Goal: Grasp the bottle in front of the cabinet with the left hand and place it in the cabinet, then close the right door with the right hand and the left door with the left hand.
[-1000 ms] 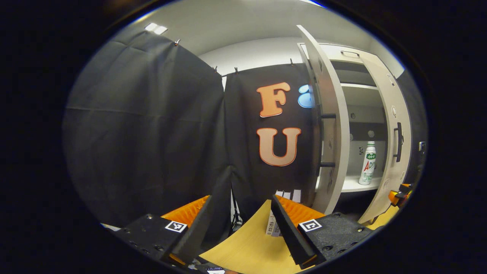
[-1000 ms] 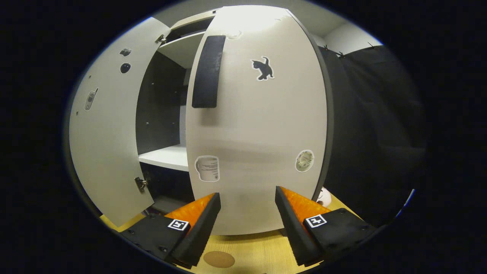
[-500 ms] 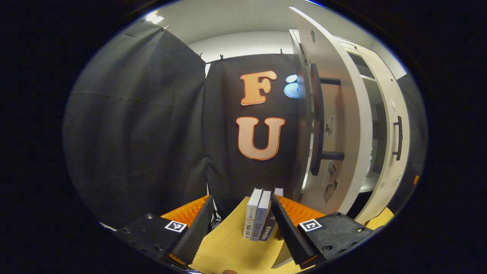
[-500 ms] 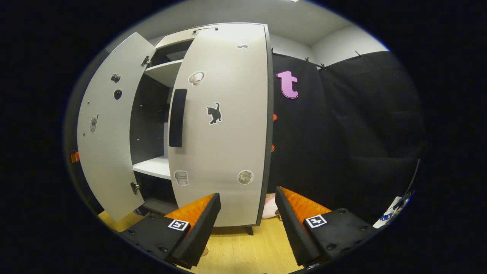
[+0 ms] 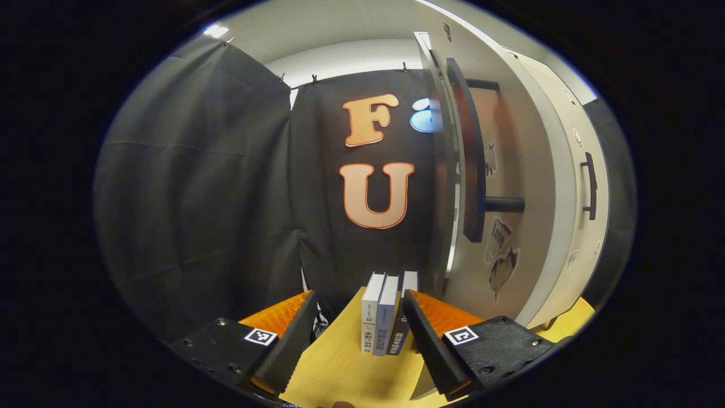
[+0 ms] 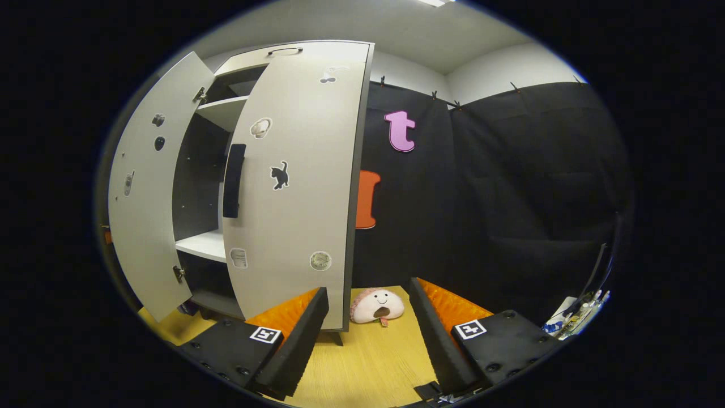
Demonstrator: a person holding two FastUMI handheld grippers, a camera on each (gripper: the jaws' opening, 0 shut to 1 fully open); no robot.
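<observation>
Two grippers: the left gripper (image 5: 357, 334) and the right gripper (image 6: 368, 340) both have fingers spread, holding nothing.
Books: three books (image 5: 384, 320) stand on the wooden table (image 5: 345, 374), just beyond the left fingers at 12 o'clock.
Left door: the left door (image 5: 510, 187) swings at 2 o'clock, a stiff, light panel by judgement; push flat near its black handle (image 5: 471, 164).
Right door: the right door (image 6: 300, 181) stands nearly shut at 11 o'clock.
Bottle: I cannot tell where it is; the doors hide the cabinet shelf (image 6: 198, 245).
</observation>
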